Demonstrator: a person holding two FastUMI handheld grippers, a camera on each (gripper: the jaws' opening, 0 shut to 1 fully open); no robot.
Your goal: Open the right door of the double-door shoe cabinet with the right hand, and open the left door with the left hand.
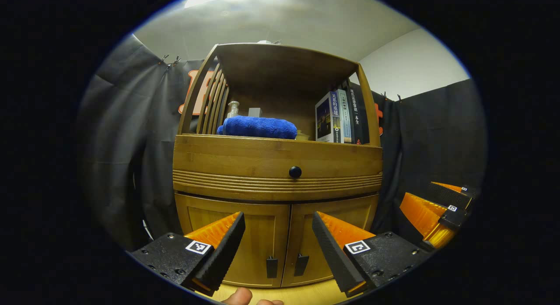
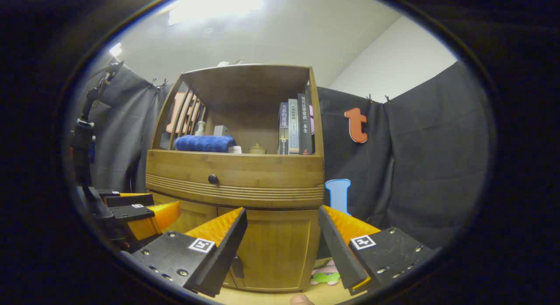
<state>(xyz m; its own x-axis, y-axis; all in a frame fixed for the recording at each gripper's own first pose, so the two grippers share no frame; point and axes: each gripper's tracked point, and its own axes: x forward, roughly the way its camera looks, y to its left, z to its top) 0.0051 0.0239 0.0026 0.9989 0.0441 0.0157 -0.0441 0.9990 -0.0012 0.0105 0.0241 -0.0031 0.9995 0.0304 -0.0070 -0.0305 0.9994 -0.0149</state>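
The wooden shoe cabinet (image 1: 280, 165) stands straight ahead with both lower doors closed. In the left gripper view, the left door (image 1: 245, 248) and the right door (image 1: 337, 217) each carry a small dark handle (image 1: 271, 267) beside the centre seam. My left gripper (image 1: 278, 248) is open a short way in front of those handles, touching nothing. My right gripper (image 1: 437, 208) hangs off to the right. In the right gripper view, my right gripper (image 2: 282, 248) is open in front of the right door (image 2: 275, 248), and the left gripper (image 2: 135, 213) sits lower left.
Above the doors is a drawer with a black knob (image 1: 295, 172). The open shelf holds a blue towel (image 1: 258, 127), books (image 1: 339, 117) and a small bottle (image 1: 233, 108). A plush toy (image 2: 326, 274) lies on the floor by the cabinet's right corner. A dark stand (image 2: 83, 138) rises at the left.
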